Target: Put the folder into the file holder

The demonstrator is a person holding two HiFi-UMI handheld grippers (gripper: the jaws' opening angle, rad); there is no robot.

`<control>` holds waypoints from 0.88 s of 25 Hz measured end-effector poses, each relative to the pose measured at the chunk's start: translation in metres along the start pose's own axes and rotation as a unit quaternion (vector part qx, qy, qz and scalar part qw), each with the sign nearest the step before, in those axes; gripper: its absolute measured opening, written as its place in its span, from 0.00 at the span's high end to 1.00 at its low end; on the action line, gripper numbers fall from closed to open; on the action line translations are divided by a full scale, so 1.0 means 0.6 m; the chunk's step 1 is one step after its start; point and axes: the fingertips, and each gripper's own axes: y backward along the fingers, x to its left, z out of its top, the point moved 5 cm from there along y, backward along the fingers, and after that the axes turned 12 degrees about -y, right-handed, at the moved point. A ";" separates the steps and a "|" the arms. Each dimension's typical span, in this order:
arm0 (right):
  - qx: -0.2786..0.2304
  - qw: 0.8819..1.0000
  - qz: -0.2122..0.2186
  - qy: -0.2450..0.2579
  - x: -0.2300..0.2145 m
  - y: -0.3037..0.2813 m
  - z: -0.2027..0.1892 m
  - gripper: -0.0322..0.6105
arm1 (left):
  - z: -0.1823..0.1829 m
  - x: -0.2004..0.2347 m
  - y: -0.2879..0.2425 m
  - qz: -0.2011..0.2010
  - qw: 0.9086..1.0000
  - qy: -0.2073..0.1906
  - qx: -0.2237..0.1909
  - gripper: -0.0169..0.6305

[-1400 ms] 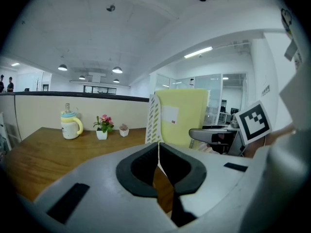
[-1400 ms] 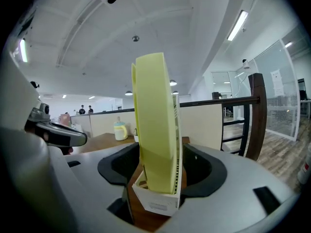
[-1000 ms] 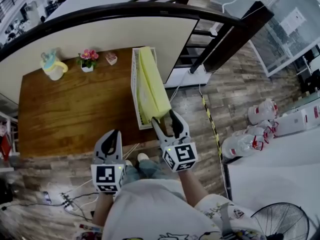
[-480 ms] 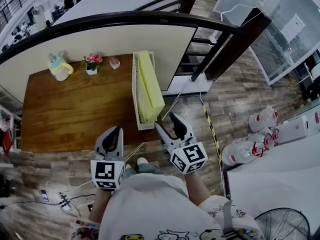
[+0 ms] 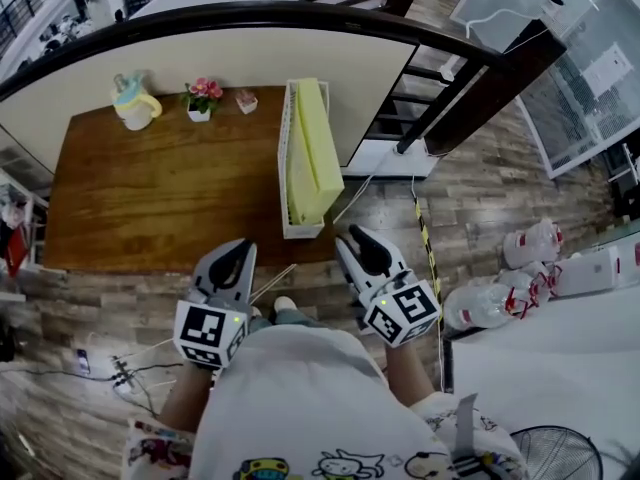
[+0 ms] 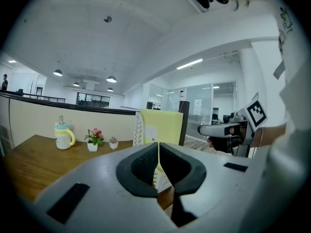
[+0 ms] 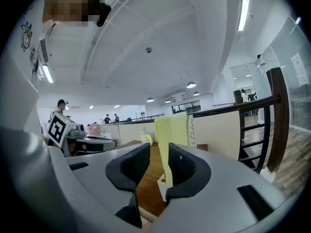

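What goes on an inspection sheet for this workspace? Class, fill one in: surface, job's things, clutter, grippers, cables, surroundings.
Surface: brown wooden table.
Job's things: yellow folder stands inside the white holder at the table's right edge.
Clutter: cup, flower pot, small pot along the far edge.
Grippers: left gripper shut, empty; right gripper closing, nothing between its jaws.
Cables: white cable beside the table; power strip with leads on the floor.
Surroundings: railing, bottles, fan.
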 end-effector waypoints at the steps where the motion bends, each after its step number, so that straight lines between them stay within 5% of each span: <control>1: -0.001 1.000 0.001 -0.001 0.001 0.004 -0.001 0.79 | -0.001 -0.002 0.003 -0.006 1.000 0.000 0.001 0.96; 10: -0.004 1.000 -0.005 0.001 0.006 0.029 -0.015 0.94 | -0.003 -0.022 0.008 -0.044 0.999 -0.016 0.007 0.96; 22: 0.000 1.000 -0.016 0.012 0.002 0.031 -0.024 0.95 | 0.009 -0.031 -0.013 -0.066 0.997 -0.032 0.005 0.96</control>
